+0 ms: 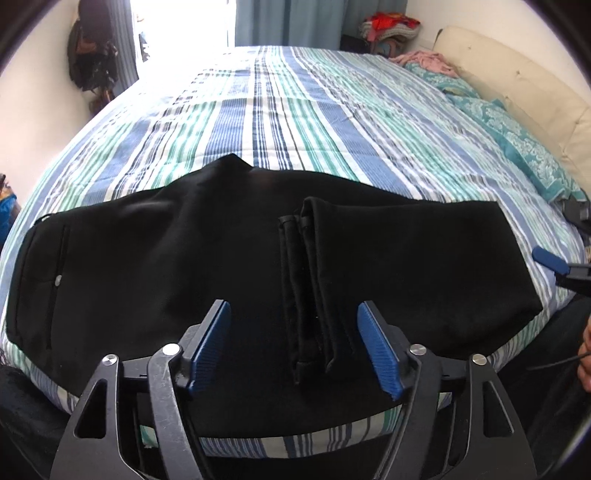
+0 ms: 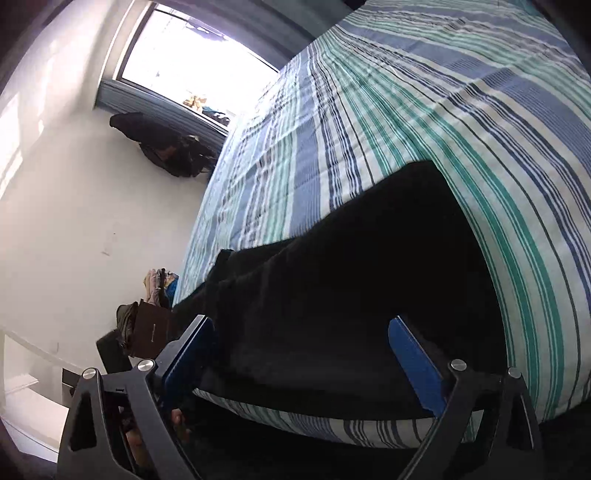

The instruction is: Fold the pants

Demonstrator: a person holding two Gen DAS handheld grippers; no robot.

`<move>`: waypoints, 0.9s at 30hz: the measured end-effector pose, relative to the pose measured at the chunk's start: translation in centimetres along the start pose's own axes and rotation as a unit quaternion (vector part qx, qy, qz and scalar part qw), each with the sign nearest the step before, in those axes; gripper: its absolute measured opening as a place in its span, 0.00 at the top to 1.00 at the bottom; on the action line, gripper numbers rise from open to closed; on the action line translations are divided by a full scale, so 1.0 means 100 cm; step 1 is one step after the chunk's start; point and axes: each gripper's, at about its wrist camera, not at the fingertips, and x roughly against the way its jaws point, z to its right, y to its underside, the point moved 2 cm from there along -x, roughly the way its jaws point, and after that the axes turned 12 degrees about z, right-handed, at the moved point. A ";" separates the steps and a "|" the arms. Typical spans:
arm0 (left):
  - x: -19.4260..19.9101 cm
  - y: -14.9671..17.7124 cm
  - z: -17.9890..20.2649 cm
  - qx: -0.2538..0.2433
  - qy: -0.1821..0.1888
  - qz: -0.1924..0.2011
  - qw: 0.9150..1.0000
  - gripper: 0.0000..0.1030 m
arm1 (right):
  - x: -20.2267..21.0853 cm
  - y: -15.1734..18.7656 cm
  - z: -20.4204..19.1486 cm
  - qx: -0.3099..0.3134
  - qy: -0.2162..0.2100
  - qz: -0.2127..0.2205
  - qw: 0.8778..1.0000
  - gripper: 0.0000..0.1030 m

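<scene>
Left wrist view: striped bedspread (image 1: 314, 122) is covering a bed that is filling most of the room; black pants (image 1: 184, 258) are lying flat across its near edge, leg hems (image 1: 310, 284) folded back over the middle. Left gripper (image 1: 294, 347) is hovering over the hems, fingers spread wide, grasping nothing. Beyond the pants, teal pillows (image 1: 513, 136) are resting against a cream headboard (image 1: 517, 77), a curtain (image 1: 288, 20) is hanging by a bright window, and bags (image 1: 92, 62) are hanging on the wall. Only this view is showing the waistband pocket and the pillows.

Right wrist view: right gripper (image 2: 301, 354) is pointing at the pants (image 2: 351, 277) from their folded end, fingers released, empty. Bedspread (image 2: 424, 110) beyond the pants is lying bare. Only this view is showing floor clutter (image 2: 147, 325) beside the bed.
</scene>
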 end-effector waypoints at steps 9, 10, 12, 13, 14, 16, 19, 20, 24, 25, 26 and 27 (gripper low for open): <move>0.008 -0.006 -0.011 0.009 -0.010 0.011 1.000 0.24 | -0.083 -0.056 0.072 -0.085 0.098 -0.101 0.986 0.13; 0.013 -0.007 -0.015 0.010 -0.014 0.017 1.000 0.24 | -0.078 -0.059 0.070 -0.086 0.091 -0.089 0.988 0.13; 0.018 -0.007 -0.024 0.018 -0.021 0.024 0.999 0.22 | -0.056 -0.067 0.050 -0.075 0.058 -0.061 0.994 0.13; 0.019 -0.007 -0.029 0.027 -0.021 0.023 0.999 0.21 | -0.040 -0.070 0.036 -0.061 0.038 -0.044 0.996 0.13; 0.018 -0.007 -0.033 0.037 -0.022 0.021 0.999 0.21 | -0.024 -0.069 0.022 -0.045 0.026 -0.034 0.998 0.12; 0.012 -0.009 -0.040 0.056 -0.022 0.014 0.998 0.21 | 0.002 -0.056 0.002 -0.024 0.007 -0.030 0.999 0.11; 0.004 -0.010 -0.043 0.072 -0.023 0.007 0.997 0.21 | 0.015 -0.017 0.011 -0.056 -0.008 -0.037 0.998 0.06; 0.003 -0.010 -0.043 0.072 -0.023 0.005 0.997 0.21 | 0.009 -0.001 0.026 -0.083 -0.001 -0.055 0.995 0.06; 0.009 -0.006 -0.044 0.064 -0.032 0.006 0.997 0.21 | 0.007 0.028 0.065 -0.165 0.006 -0.044 0.985 0.19; 0.011 -0.004 -0.045 0.064 -0.034 0.008 0.997 0.20 | 0.014 0.022 0.060 -0.168 -0.008 -0.029 0.985 0.19; 0.011 -0.004 -0.046 0.066 -0.035 0.008 0.997 0.20 | 0.019 0.015 0.051 -0.157 -0.015 -0.016 0.987 0.18; 0.008 -0.004 -0.048 0.069 -0.039 0.004 0.997 0.19 | 0.022 0.007 0.041 -0.132 -0.012 -0.007 0.991 0.18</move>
